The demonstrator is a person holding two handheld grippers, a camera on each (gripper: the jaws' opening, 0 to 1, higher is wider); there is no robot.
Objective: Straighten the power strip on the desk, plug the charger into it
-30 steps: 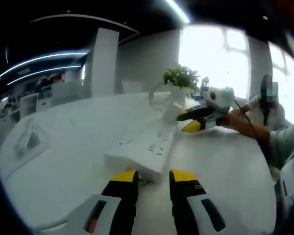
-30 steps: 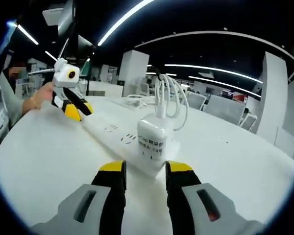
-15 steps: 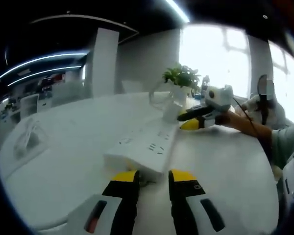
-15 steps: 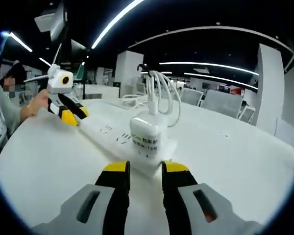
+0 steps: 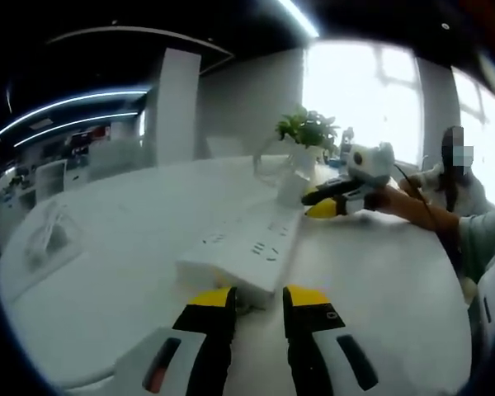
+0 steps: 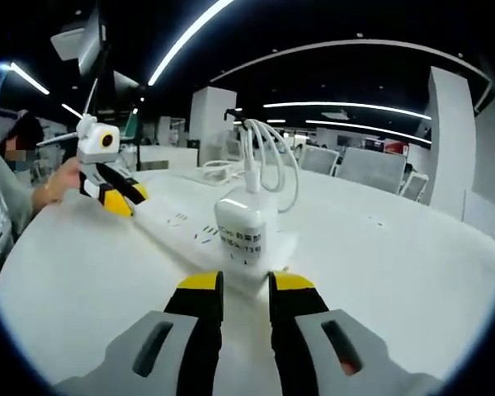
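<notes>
Looks risky: white charger (image 6: 241, 233) already seated upright at one end of the power strip (image 5: 246, 250) on the white surface (image 6: 396, 264), left gripper (image 5: 257, 299) and right gripper (image 6: 246, 283) both narrow, empty, crowding opposite ends, so any nudge could skew it or unseat the plug.

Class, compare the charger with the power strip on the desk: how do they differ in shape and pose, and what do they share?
The power strip is long and flat, lying along the desk; the charger is a short, rounded block standing upright on the strip's near end. The strip's top shows rows of sockets; the charger's side carries printed text, and a looped white cable rises from its top. Both are white.
</notes>
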